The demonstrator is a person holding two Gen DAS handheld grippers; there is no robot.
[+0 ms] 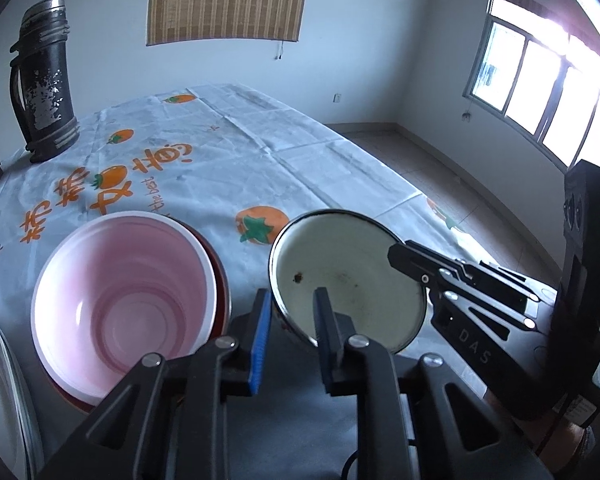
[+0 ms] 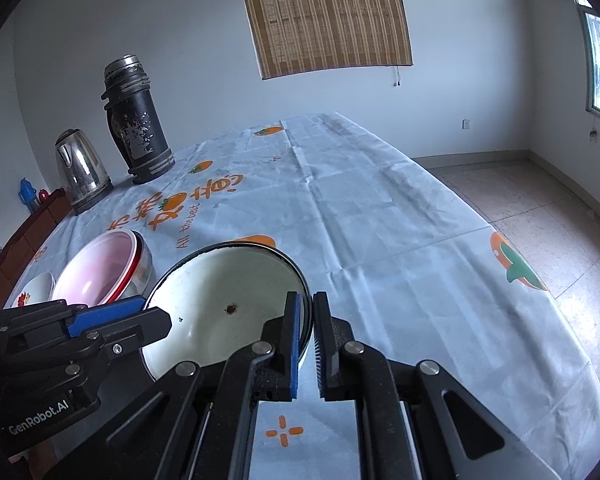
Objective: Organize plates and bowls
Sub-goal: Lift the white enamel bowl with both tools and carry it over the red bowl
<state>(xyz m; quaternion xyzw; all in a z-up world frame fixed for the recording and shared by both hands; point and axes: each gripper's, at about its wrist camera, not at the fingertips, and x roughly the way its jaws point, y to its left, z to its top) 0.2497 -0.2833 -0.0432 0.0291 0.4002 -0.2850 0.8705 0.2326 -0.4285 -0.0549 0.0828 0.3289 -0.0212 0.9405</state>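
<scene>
Your right claw (image 2: 307, 320) is clamped on the right rim of the enamel bowl (image 2: 224, 304), one finger inside the wall and one outside, pads pressed to the metal. It points down and forward at a moderate slope.

Your left claw (image 1: 292, 312) straddles the bowl's left rim: the blue pad (image 1: 262, 340) sits outside the wall, the black finger inside. The jaws stand narrow; a small gap shows at the blue pad, so firm contact cannot be confirmed. This claw also slopes down toward the counter (image 2: 380, 216).

The bowl is tilted, its opening turned toward your left camera; whether its base still touches the cloth cannot be told. A dark chip marks its inner floor.

Just left of it, a pink bowl (image 1: 120, 296) is nested in a red-rimmed bowl (image 2: 138, 258). A white dish (image 2: 36, 286) lies further left.

At the counter's far left stand a black flask (image 2: 140, 128) and a steel kettle (image 2: 80, 172), well apart from the bowls.
</scene>
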